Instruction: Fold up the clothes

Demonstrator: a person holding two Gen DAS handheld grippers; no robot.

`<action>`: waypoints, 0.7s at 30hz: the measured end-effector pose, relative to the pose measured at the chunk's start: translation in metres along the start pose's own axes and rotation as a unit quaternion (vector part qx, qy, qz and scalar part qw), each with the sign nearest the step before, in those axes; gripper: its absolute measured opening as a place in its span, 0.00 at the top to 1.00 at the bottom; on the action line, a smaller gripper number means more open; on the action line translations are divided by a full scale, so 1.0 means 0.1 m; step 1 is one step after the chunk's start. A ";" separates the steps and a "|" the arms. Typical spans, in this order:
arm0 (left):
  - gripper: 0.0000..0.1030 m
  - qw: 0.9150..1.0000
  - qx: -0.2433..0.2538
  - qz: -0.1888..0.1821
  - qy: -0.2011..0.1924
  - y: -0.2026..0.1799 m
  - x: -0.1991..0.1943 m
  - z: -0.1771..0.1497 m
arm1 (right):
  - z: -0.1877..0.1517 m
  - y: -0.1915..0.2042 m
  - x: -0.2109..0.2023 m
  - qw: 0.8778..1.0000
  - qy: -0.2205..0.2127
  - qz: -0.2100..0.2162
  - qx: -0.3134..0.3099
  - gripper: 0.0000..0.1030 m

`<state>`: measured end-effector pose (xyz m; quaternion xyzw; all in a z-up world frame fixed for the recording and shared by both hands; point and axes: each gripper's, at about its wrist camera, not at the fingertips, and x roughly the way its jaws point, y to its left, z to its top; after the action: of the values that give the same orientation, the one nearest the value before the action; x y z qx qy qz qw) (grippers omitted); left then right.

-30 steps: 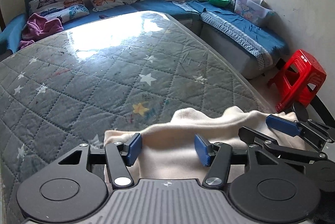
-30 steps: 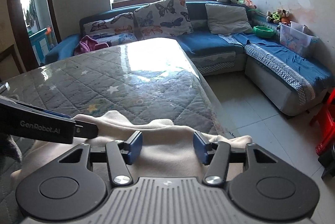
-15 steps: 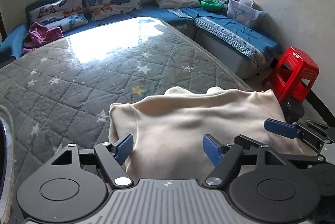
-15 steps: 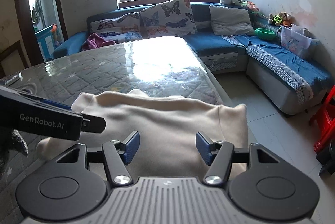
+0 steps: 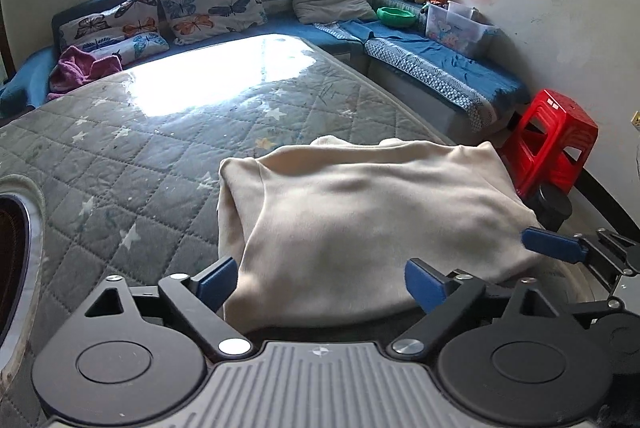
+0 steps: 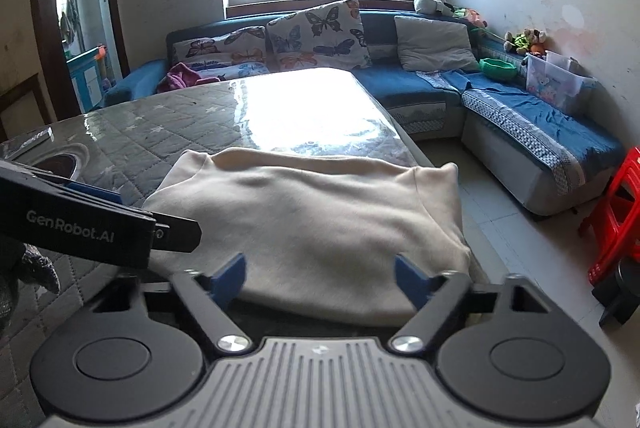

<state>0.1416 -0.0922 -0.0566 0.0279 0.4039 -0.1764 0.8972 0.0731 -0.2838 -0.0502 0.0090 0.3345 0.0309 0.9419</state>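
Left tongs point(image 5: 320, 278) spread wide | right tongs point(image 6: 320, 276) spread wide | both level over cream garment point(image 5: 360, 212)

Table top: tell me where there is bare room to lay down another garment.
The quilted cover lies bare between the cream garment and the sofa, and left of the garment up to the round metal-rimmed object. The near right corner is crowded: the garment reaches that edge.

A grey quilted star-print table cover point(image 5: 132, 164) under glossy clear film carries a folded cream garment point(image 5: 360, 220) at its near corner.
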 end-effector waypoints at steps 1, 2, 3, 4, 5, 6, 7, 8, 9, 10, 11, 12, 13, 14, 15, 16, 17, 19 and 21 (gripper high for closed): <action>0.07 1.000 0.001 0.002 -0.001 0.01 -0.01 -0.02 | -0.01 0.01 -0.02 1.000 0.000 -0.003 0.000 0.15; 0.06 1.000 0.001 0.004 -0.003 0.01 -0.03 -0.04 | -0.03 0.01 -0.04 1.000 0.000 -0.005 0.001 0.15; 0.05 1.000 0.000 0.004 -0.003 0.02 -0.04 -0.06 | -0.04 0.02 -0.05 1.000 0.000 -0.006 0.003 0.15; 0.04 1.000 -0.001 0.005 -0.004 0.03 -0.05 -0.08 | -0.06 0.02 -0.07 1.000 0.001 -0.007 0.005 0.15; 0.03 1.000 -0.001 0.005 -0.004 0.04 -0.07 -0.09 | -0.07 0.02 -0.08 1.000 0.002 -0.009 0.006 0.15; 0.03 1.000 -0.002 0.005 -0.005 0.05 -0.08 -0.11 | -0.08 0.03 -0.10 1.000 0.002 -0.011 0.008 0.14; 0.03 1.000 -0.002 0.006 -0.005 0.05 -0.09 -0.13 | -0.10 0.03 -0.11 1.000 0.003 -0.013 0.011 0.11; 0.02 1.000 -0.001 0.007 -0.005 0.05 -0.10 -0.14 | -0.11 0.03 -0.12 1.000 0.003 -0.015 0.012 0.09; 0.02 1.000 -0.001 0.008 -0.005 0.05 -0.11 -0.16 | -0.12 0.04 -0.13 1.000 0.002 -0.017 0.012 0.08; 0.01 1.000 -0.001 0.008 -0.005 0.05 -0.12 -0.18 | -0.13 0.05 -0.14 1.000 0.002 -0.020 0.012 0.08; 0.01 1.000 -0.001 0.008 -0.006 0.05 -0.13 -0.20 | -0.14 0.06 -0.16 1.000 0.000 -0.023 0.011 0.07; 0.00 1.000 -0.001 0.007 -0.005 0.04 -0.14 -0.22 | -0.16 0.06 -0.17 1.000 -0.001 -0.026 0.011 0.05; 0.00 1.000 -0.001 0.006 -0.005 0.03 -0.15 -0.24 | -0.16 0.06 -0.18 0.999 0.000 -0.029 0.013 0.04; 0.00 1.000 -0.002 0.005 -0.005 0.03 -0.16 -0.25 | -0.18 0.07 -0.19 0.999 0.001 -0.032 0.014 0.03; 0.00 1.000 -0.003 0.005 -0.004 0.02 -0.17 -0.27 | -0.19 0.08 -0.20 0.999 0.002 -0.034 0.014 0.01; 0.00 1.000 -0.003 0.005 -0.003 0.02 -0.18 -0.29 | -0.20 0.08 -0.21 0.999 0.002 -0.038 0.014 0.00; 0.00 1.000 -0.003 0.006 -0.002 0.01 -0.19 -0.30 | -0.21 0.09 -0.22 0.999 0.003 -0.042 0.013 0.00; 0.00 1.000 -0.003 0.008 -0.002 0.01 -0.20 -0.32 | -0.23 0.10 -0.23 0.999 0.004 -0.046 0.014 0.00; 0.00 1.000 -0.003 0.010 -0.003 0.00 -0.22 -0.35 | -0.25 0.10 -0.24 0.999 0.006 -0.046 0.019 0.00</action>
<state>0.1031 -0.0784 -0.0638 0.0289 0.4016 -0.1659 0.9002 0.0376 -0.2757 -0.0542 0.0109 0.3406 -0.0187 0.9399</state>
